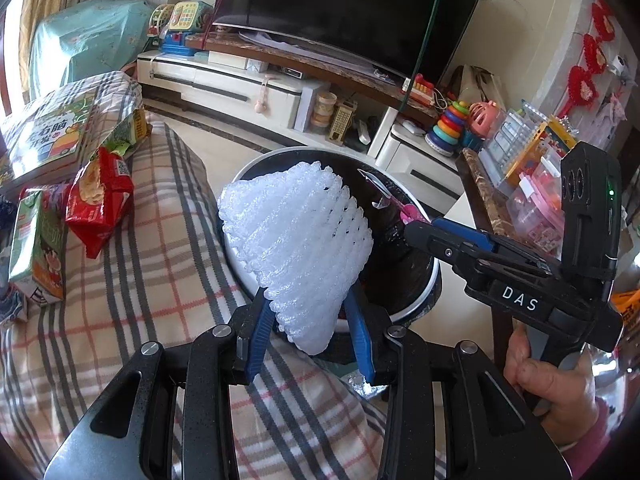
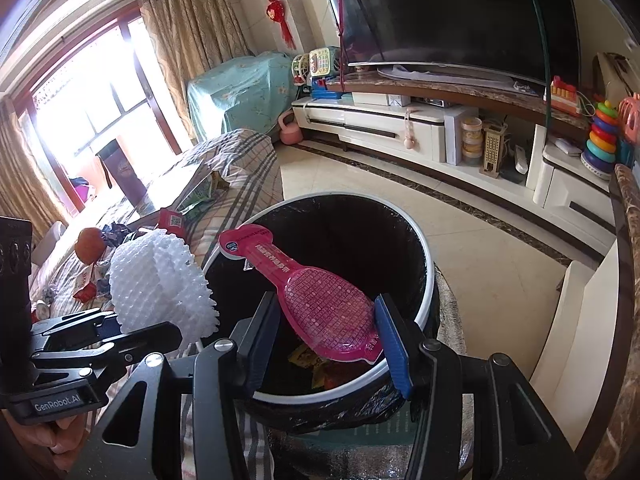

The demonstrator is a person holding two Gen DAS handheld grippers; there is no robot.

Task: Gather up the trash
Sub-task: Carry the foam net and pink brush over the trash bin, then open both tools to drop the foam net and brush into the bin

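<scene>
My left gripper (image 1: 310,320) is shut on a white foam fruit net (image 1: 296,248) and holds it over the near rim of the round bin (image 1: 434,280) with a black liner. The net also shows in the right wrist view (image 2: 160,284). My right gripper (image 2: 328,328) is shut on a pink plastic blister pack (image 2: 320,304) shaped like a brush, held above the bin's opening (image 2: 428,276). In the left wrist view the right gripper (image 1: 420,226) reaches over the bin from the right. Wrappers lie at the bottom of the bin (image 2: 316,372).
A plaid-covered sofa (image 1: 152,264) at left carries a red snack bag (image 1: 100,204), a green carton (image 1: 36,248), a book (image 1: 48,136) and an orange (image 2: 90,244). A TV cabinet (image 2: 400,128) with toys stands behind. A marble-topped table edge (image 2: 628,320) is at right.
</scene>
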